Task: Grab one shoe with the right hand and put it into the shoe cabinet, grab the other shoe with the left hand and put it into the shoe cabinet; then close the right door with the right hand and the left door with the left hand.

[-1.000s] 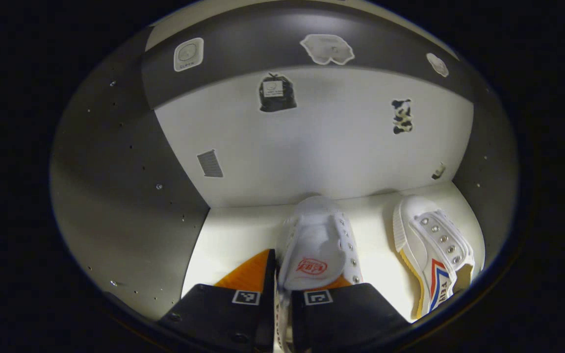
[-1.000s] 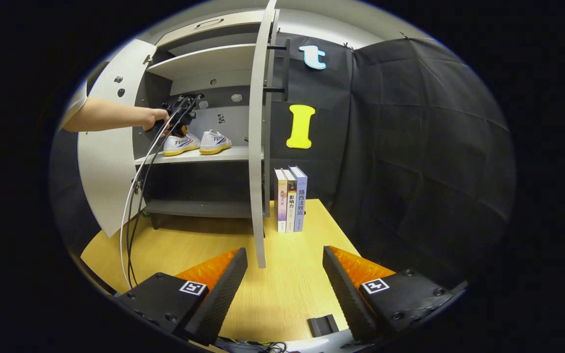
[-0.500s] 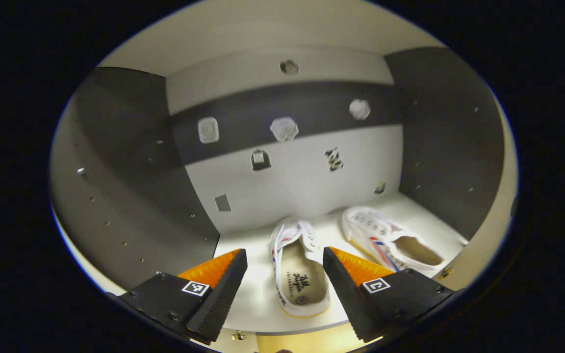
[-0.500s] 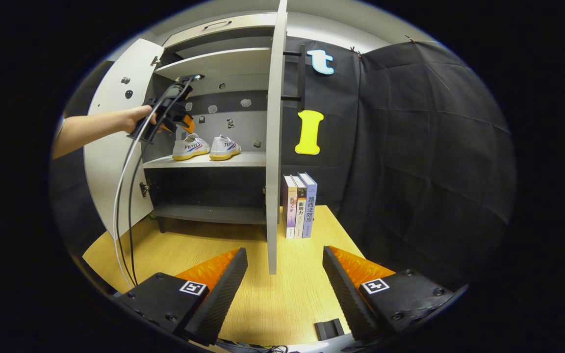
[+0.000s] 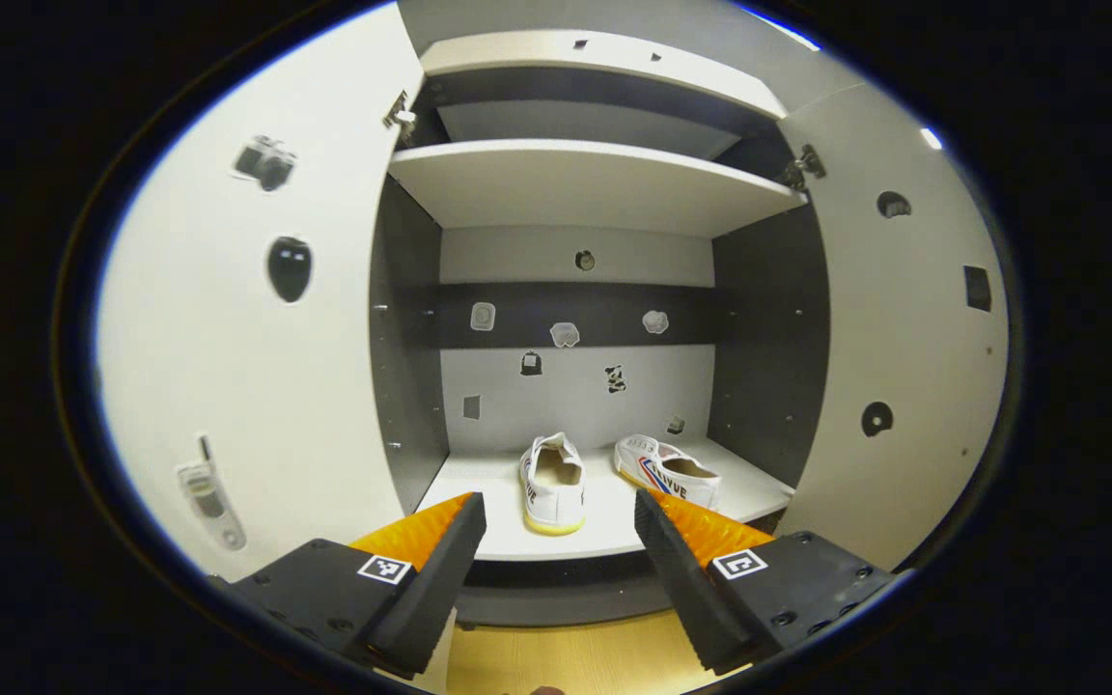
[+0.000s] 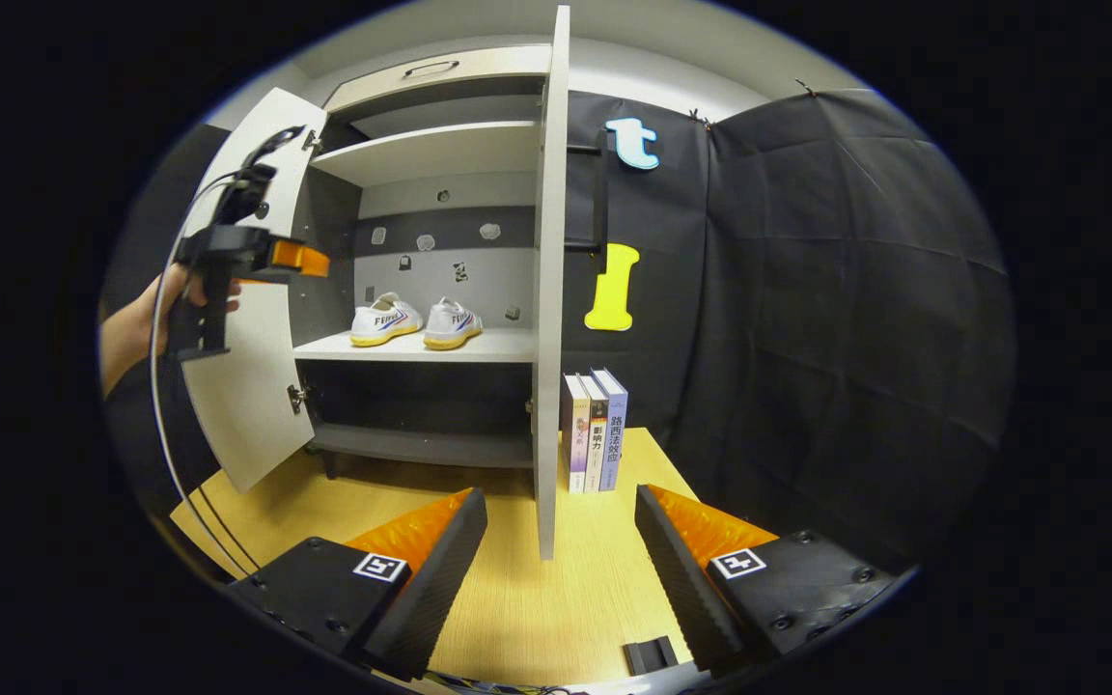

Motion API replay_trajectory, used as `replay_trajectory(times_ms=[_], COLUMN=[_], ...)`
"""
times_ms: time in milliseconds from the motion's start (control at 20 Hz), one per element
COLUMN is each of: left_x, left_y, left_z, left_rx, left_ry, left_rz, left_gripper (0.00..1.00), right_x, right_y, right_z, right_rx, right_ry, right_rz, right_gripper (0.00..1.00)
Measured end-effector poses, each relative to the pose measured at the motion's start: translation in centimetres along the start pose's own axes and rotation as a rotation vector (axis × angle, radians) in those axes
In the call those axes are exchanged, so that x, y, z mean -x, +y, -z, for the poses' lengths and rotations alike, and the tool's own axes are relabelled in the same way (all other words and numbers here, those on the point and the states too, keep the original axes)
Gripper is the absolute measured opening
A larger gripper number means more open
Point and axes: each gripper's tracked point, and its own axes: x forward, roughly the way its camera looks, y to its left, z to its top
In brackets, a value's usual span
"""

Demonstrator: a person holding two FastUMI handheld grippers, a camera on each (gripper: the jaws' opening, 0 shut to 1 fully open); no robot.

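- Both shoes (image 5: pixel 614 470) are seated on the cabinet's middle shelf (image 5: pixel 517 541).
- Left gripper (image 5: pixel 559 512) fingers spread, nothing held.
- Right gripper (image 6: pixel 561 512) fingers spread, nothing held.
- Both doors (image 6: pixel 548 290) are left ajar.

- A black cloth wall (image 6: pixel 807 290) hangs at 3 o'clock in the right gripper view.
- A light wooden table (image 6: pixel 556 598) lies at 6 o'clock.
- Three upright books (image 6: pixel 593 430) stand on it near the centre.
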Motion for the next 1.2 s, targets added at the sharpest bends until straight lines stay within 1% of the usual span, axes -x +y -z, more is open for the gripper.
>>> replay_trajectory(times_ms=[100,150,200,350,400,550,650,750,850,950,1050,1100,1200], left_x=[3.3,4.8,6.2,9.1,10.3,11.7,12.0,12.2,12.4,12.8,13.1,13.3,13.6], left_y=[0.1,0.0,0.0,-0.1,-0.4,-1.9,-2.9,-3.5,-4.2,-4.8,-4.8,-4.8,-4.7], left_z=[1.0,1.6,2.1,3.3,4.0,6.4,7.0,7.7,8.3,8.9,9.3,9.5,10.3], left_rx=[0.011,0.021,0.027,-0.004,-0.006,0.029,0.048,0.042,0.061,0.084,0.085,0.081,0.070], left_ry=[-0.017,-0.017,-0.017,-0.050,-0.046,0.010,0.017,0.025,0.042,0.052,0.061,0.065,0.079], left_rz=[-0.011,-0.012,-0.013,-0.019,-0.008,0.039,0.064,0.065,0.076,0.081,0.065,0.058,0.030], left_gripper=[0.97,1.00,0.97,0.97,0.97,0.97,0.97,0.97,0.97,0.97,0.97,0.98,0.97], right_x=[0.2,0.2,0.3,0.5,0.5,0.5,0.5,0.0,-1.0,-2.2,-3.9,-4.7,-6.4], right_y=[-0.1,-0.2,-0.4,-1.5,-2.3,-5.4,-7.6,-9.9,-11.9,-13.1,-13.7,-13.6,-12.9], right_z=[-0.9,-1.4,-1.9,-3.6,-4.4,-7.0,-8.5,-10.5,-12.7,-14.5,-16.8,-17.8,-19.6], right_rx=[-0.007,-0.015,-0.023,-0.030,-0.030,-0.063,-0.099,-0.128,-0.149,-0.147,-0.119,-0.113,-0.109], right_ry=[-0.013,-0.018,-0.025,-0.047,-0.058,-0.090,-0.100,-0.121,-0.147,-0.174,-0.210,-0.221,-0.238], right_rz=[0.005,0.009,0.012,0.034,0.048,0.107,0.146,0.178,0.187,0.189,0.176,0.156,0.104], right_gripper=[0.98,0.98,0.98,0.98,0.98,0.98,0.98,0.98,0.98,0.98,1.00,0.98,0.98])
